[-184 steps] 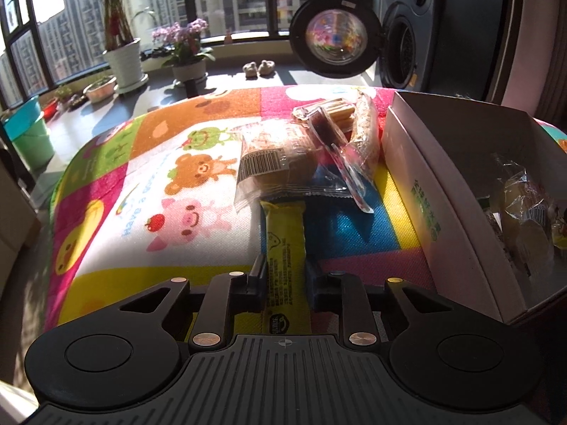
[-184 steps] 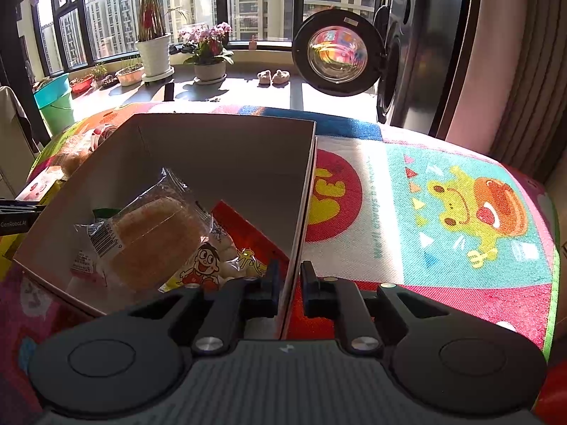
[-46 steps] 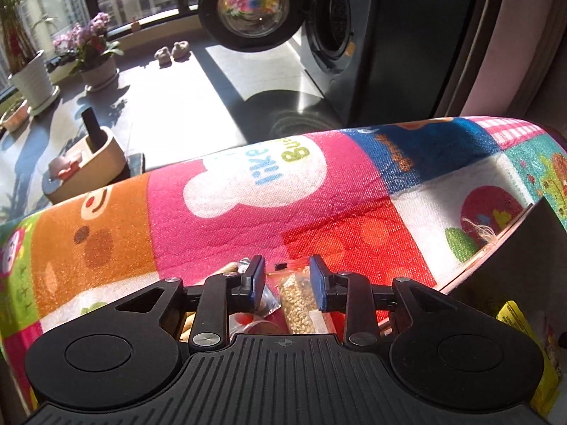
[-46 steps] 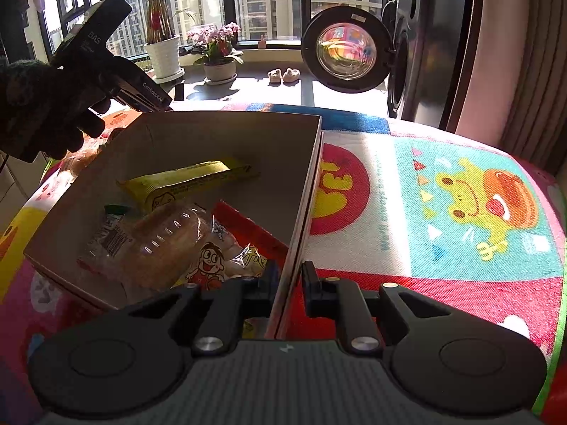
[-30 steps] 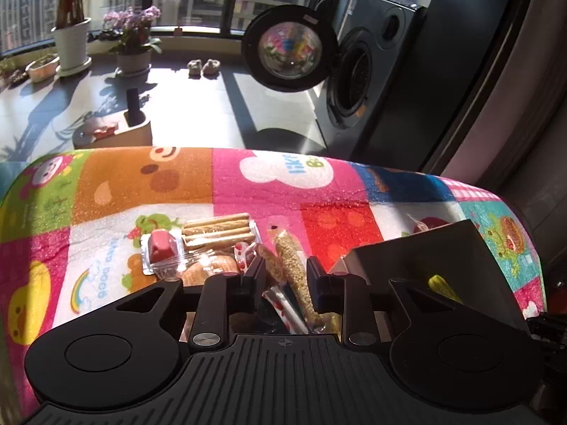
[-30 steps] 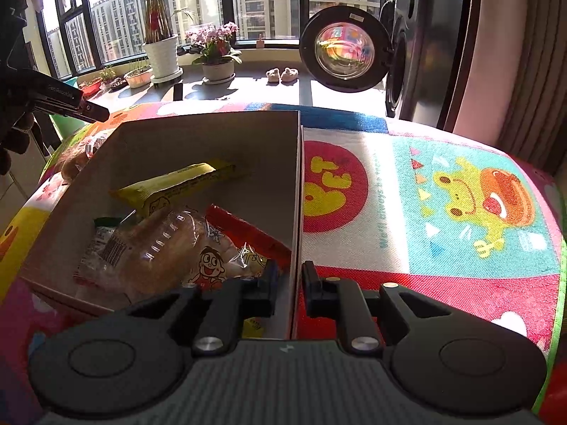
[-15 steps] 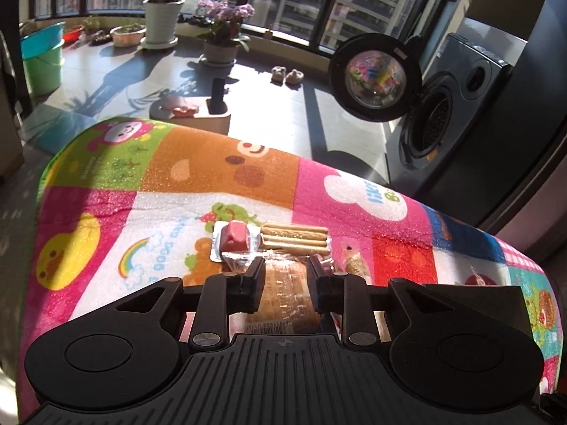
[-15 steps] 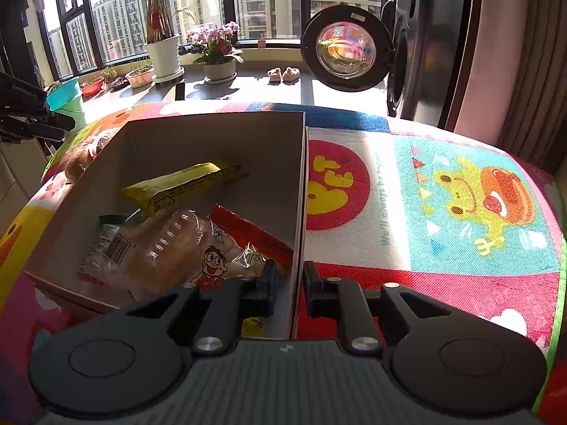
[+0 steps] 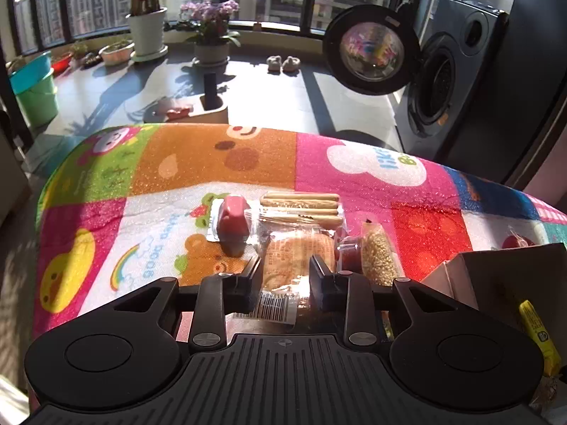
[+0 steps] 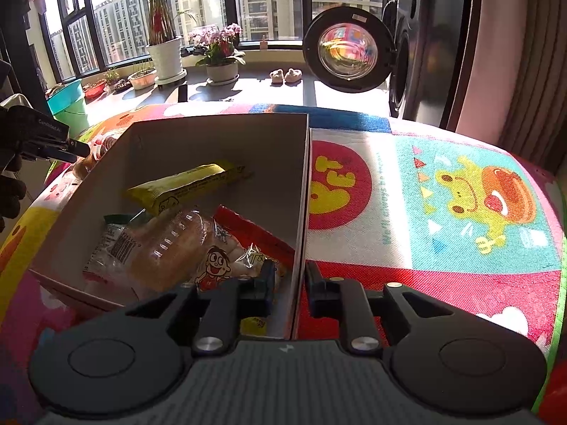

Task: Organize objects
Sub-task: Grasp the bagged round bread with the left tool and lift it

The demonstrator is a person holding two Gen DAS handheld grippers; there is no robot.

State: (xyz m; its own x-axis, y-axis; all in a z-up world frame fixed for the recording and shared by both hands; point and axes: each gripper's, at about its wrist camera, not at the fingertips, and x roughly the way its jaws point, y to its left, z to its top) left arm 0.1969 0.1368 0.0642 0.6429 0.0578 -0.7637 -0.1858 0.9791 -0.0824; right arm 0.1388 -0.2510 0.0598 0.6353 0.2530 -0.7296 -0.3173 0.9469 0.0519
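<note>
My left gripper (image 9: 285, 272) hovers low over a clear-wrapped bread packet (image 9: 296, 258) on the cartoon play mat (image 9: 219, 156). Its jaws are opening and straddle the packet without pressing it. Around the packet lie a pink jelly cup (image 9: 232, 219), biscuit sticks (image 9: 301, 205), a small red cup (image 9: 349, 251) and a grain packet (image 9: 377, 255). My right gripper (image 10: 288, 279) straddles the right wall of the cardboard box (image 10: 212, 134). Its jaws are opening, with a gap beside the wall. Inside the box lie a yellow bar (image 10: 187, 187), wrapped bread (image 10: 170, 248) and a red snack bag (image 10: 255, 233).
The box corner (image 9: 496, 272) sits right of the left gripper. In the right wrist view the left gripper (image 10: 71, 148) and a gloved hand (image 10: 10, 191) show at the far left. Beyond the mat are a washing machine (image 9: 453, 81) with its door open, potted plants (image 9: 147, 32) and a green bucket (image 9: 33, 92).
The left gripper has swung round from the box side, tipped down and sunk toward the snack pile. The bread packet now lies between its slightly wider fingers. The right gripper and box stayed still.
</note>
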